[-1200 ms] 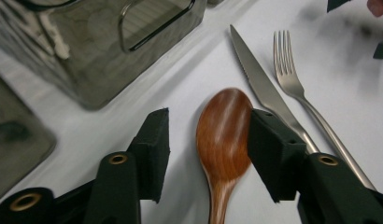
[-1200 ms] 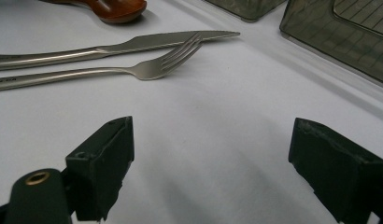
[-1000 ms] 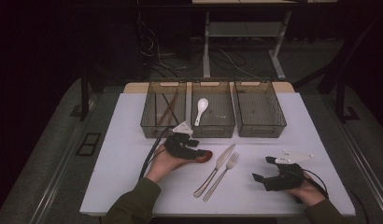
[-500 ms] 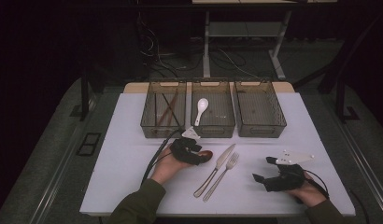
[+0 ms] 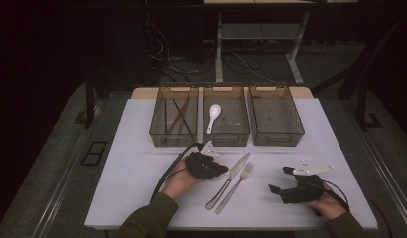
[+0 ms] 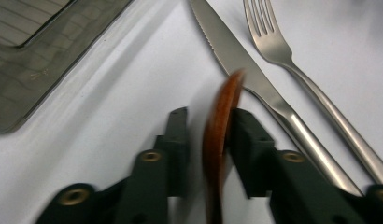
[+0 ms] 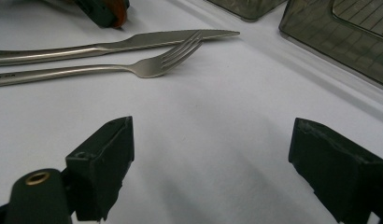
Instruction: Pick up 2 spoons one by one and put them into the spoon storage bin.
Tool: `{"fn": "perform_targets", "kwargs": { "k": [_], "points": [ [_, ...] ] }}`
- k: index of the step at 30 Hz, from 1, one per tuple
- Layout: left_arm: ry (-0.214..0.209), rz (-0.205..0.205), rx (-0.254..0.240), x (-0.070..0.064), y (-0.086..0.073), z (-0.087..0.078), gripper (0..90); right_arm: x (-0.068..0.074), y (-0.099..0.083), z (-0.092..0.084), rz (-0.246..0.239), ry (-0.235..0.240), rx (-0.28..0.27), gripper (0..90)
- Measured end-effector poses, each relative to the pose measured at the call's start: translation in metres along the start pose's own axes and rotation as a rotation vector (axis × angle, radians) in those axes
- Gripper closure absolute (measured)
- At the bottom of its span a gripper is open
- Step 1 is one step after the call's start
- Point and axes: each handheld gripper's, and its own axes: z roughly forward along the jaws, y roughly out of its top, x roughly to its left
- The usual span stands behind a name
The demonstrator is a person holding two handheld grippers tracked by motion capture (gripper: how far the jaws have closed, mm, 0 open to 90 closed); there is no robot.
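My left gripper [image 5: 219, 168] [image 6: 208, 116] is at the table's middle, shut on a thin red-brown wooden spoon [image 6: 218, 140] held on edge and blurred between the jaws. Its tip [image 5: 223, 168] nearly reaches a steel knife [image 5: 230, 178] [image 6: 245, 70]. A steel fork [image 5: 236, 184] [image 6: 283, 51] lies just right of the knife. My right gripper [image 5: 280, 179] [image 7: 217, 154] rests near the front right, jaws wide open over bare white table, pointing toward the fork [image 7: 147, 67] and knife [image 7: 147, 39].
Three clear bins stand in a row at the back. The left bin [image 5: 157, 119] holds dark chopsticks [image 5: 176, 119], the middle bin [image 5: 241, 124] a white spoon [image 5: 214, 116], and the right bin [image 5: 291, 119] looks bare. The white table [image 5: 127, 163] ends near my arms.
My left gripper has shifted a little to the right, toward the knife, with the wooden spoon in its jaws. The right gripper has stayed where it was.
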Motion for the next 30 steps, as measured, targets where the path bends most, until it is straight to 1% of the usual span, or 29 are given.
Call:
{"fn": "perform_targets", "kwargs": {
  "k": [1,2,6,8,10,12,13,17,18,20,21,23,27,28,30],
  "points": [
    [0.0,0.005,0.004,0.0,0.0,0.0,76.7,0.0,0.0,0.0,0.0,0.0,0.001,14.0],
    [0.001,0.005,0.003,0.0,0.0,0.0,78.4,0.0,0.0,0.0,0.0,0.0,0.001,14.0],
    [0.001,-0.001,0.003,-0.001,0.001,0.0,79.0,0.0,0.0,0.0,0.0,0.0,0.004,14.0],
    [-0.001,0.003,0.009,-0.001,0.002,0.0,79.2,0.0,0.0,0.0,-0.001,0.0,0.003,14.0],
    [-0.015,0.008,0.01,-0.001,0.002,0.0,79.4,0.0,0.0,0.0,0.0,0.001,0.002,14.0],
    [-0.02,0.01,0.007,-0.002,0.003,0.0,79.5,0.0,0.0,0.0,-0.001,0.0,0.002,14.0],
    [-0.024,0.001,0.005,-0.002,0.004,0.0,79.5,0.0,0.0,0.0,-0.002,0.001,0.005,13.9],
    [-0.03,-0.005,-0.006,-0.001,0.007,-0.003,79.6,0.0,0.0,0.0,-0.002,0.002,0.006,14.0],
    [-0.027,-0.015,-0.01,-0.001,0.008,-0.003,79.7,0.0,0.0,0.0,-0.003,0.002,0.007,14.0],
    [-0.027,-0.013,-0.013,0.001,0.008,-0.006,79.7,0.0,0.0,0.0,-0.002,0.002,0.006,14.0],
    [-0.024,-0.023,-0.018,0.001,0.009,-0.007,79.8,0.0,0.0,0.0,-0.002,0.002,0.006,14.0],
    [-0.022,-0.03,-0.025,0.003,0.01,-0.01,79.8,0.0,0.0,0.0,-0.004,0.002,0.006,14.0],
    [-0.001,-0.059,-0.046,0.008,0.013,-0.016,79.9,0.0,0.0,0.0,-0.004,0.001,0.008,14.0],
    [0.0,-0.056,-0.044,0.01,0.014,-0.017,79.9,0.0,0.0,0.0,-0.003,0.002,0.009,14.0],
    [0.0,-0.063,-0.056,0.013,0.015,-0.018,79.9,0.0,0.0,0.0,-0.003,0.0,0.007,14.0]
  ]
}}
